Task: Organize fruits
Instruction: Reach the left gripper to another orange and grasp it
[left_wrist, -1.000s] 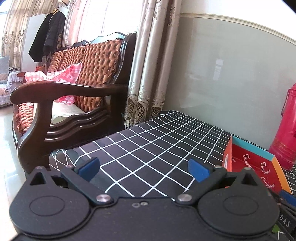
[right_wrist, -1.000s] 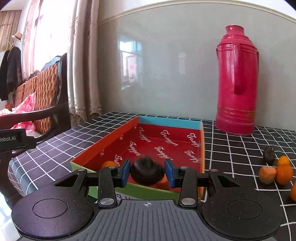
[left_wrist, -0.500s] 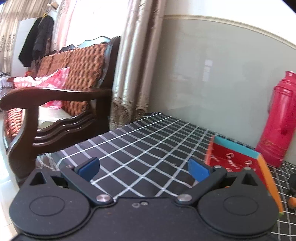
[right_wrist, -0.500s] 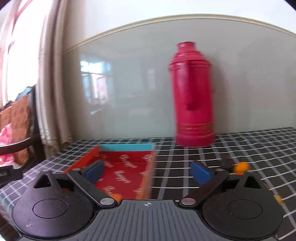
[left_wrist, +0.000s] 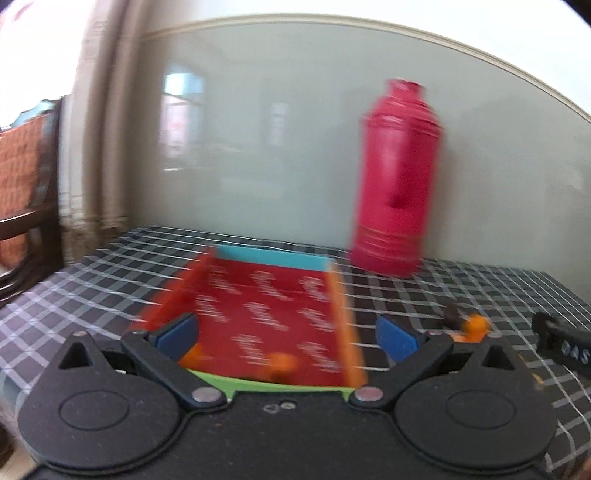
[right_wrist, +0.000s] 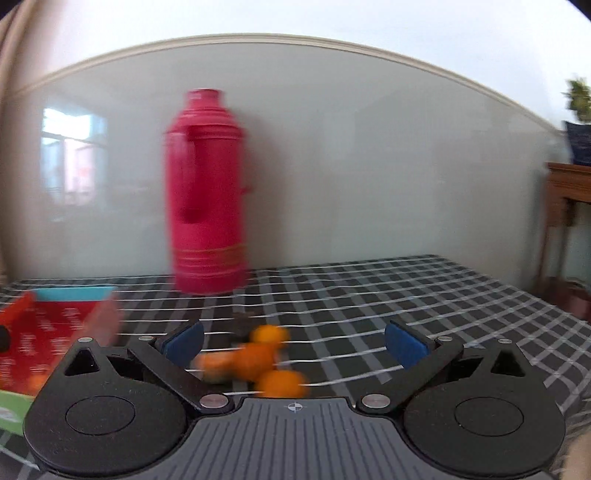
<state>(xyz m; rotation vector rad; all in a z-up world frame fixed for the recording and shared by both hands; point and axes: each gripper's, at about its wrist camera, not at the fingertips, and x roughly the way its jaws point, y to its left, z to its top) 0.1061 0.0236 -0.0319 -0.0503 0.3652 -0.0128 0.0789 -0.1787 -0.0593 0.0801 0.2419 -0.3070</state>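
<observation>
- Across the room behind everything, a glossy grey wall panel (right_wrist: 369, 166) fills both views; only the left wrist view shows the curtain (left_wrist: 107, 129) and a wooden sofa arm (left_wrist: 29, 206) at the left edge, and only the right wrist view shows a wooden side stand (right_wrist: 565, 192) with a potted plant (right_wrist: 578, 122) at the far right.
- On the checked black-and-white surface (right_wrist: 424, 295), a tall red thermos (right_wrist: 207, 199) stands upright against the wall, seen in both views, just beyond the tray's far right corner.
- Straight ahead in the left wrist view lies the red cardboard tray (left_wrist: 266, 306) with a blue far wall and green near wall; the right wrist view catches only its right part at the left edge.
- Inside the tray, near its front wall, orange fruits (left_wrist: 280, 363) show as blurred blobs; how many I cannot tell.
- Outside the tray, a cluster of loose orange fruits (right_wrist: 258, 358) lies on the surface, sharpest in the right wrist view, with something dark just behind them.
- Over that cluster the right claw (right_wrist: 295, 343) is spread wide, its jaws having just been opening, nothing between the blue pads.
- Facing the tray, the left claw (left_wrist: 286, 334) is likewise spread wide and holds nothing.
</observation>
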